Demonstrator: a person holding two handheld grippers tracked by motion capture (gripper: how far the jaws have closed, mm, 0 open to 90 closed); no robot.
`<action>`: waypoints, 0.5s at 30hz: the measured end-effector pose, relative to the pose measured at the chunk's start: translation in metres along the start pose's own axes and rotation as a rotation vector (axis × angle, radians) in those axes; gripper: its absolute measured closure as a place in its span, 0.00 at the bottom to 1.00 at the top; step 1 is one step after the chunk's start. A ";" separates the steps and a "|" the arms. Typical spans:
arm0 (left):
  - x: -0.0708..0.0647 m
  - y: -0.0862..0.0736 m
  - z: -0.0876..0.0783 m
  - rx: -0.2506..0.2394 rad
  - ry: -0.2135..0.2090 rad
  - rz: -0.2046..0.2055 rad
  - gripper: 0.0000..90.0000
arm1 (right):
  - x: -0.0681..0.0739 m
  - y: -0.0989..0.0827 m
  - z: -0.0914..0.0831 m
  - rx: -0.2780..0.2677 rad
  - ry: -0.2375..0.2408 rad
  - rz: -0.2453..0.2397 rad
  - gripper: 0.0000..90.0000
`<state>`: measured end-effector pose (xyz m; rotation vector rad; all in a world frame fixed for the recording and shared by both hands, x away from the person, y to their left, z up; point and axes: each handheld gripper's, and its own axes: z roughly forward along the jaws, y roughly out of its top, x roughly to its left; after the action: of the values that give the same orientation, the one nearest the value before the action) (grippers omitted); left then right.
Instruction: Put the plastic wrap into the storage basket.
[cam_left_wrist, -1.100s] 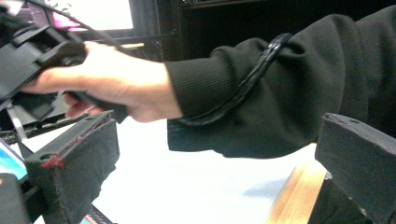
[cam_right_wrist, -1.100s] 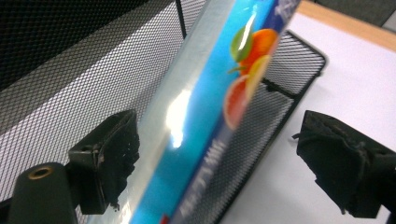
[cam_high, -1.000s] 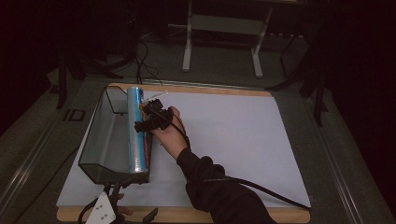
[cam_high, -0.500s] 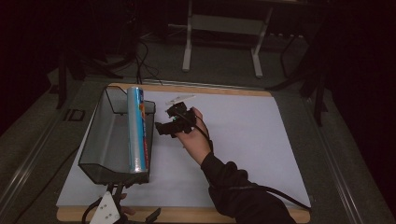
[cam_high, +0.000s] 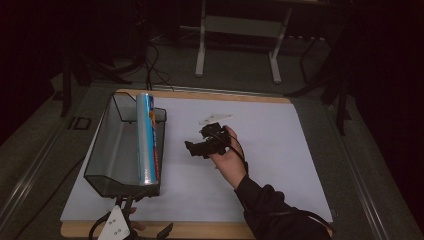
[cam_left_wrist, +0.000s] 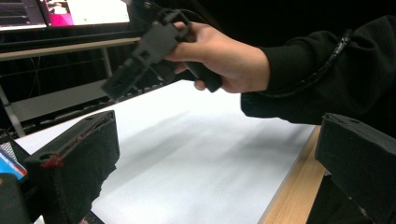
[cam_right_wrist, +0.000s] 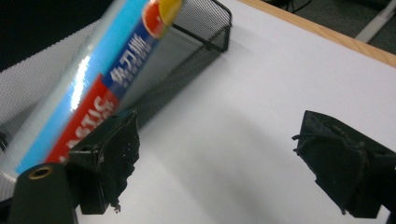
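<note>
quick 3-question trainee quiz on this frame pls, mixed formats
1. True or false: the right gripper is clamped on the blue roll.
2. Where does the blue roll lie? A) flat on the white sheet B) in the black mesh tray, along its right wall C) on the floor
3. Fill in: the left gripper sits at the table's ____ edge, below the tray.

Key
1. False: its jaws stand open over the white sheet, apart from the roll.
2. B
3. near (the person's side)
</note>
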<state>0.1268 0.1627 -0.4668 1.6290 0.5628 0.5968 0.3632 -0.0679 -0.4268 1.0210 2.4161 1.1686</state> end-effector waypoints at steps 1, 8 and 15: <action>0.000 0.000 0.000 0.001 -0.001 0.000 0.01 | -0.002 -0.004 -0.002 -0.002 0.000 0.008 0.14; -0.001 0.000 0.001 0.002 -0.002 0.001 0.01 | -0.014 -0.024 -0.016 -0.008 -0.011 0.012 0.15; -0.001 0.000 0.001 0.006 -0.004 0.005 0.01 | -0.022 -0.050 -0.033 -0.018 -0.018 0.023 0.14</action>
<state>0.1267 0.1612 -0.4670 1.6376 0.5586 0.5956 0.3384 -0.1232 -0.4454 1.0523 2.3820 1.1819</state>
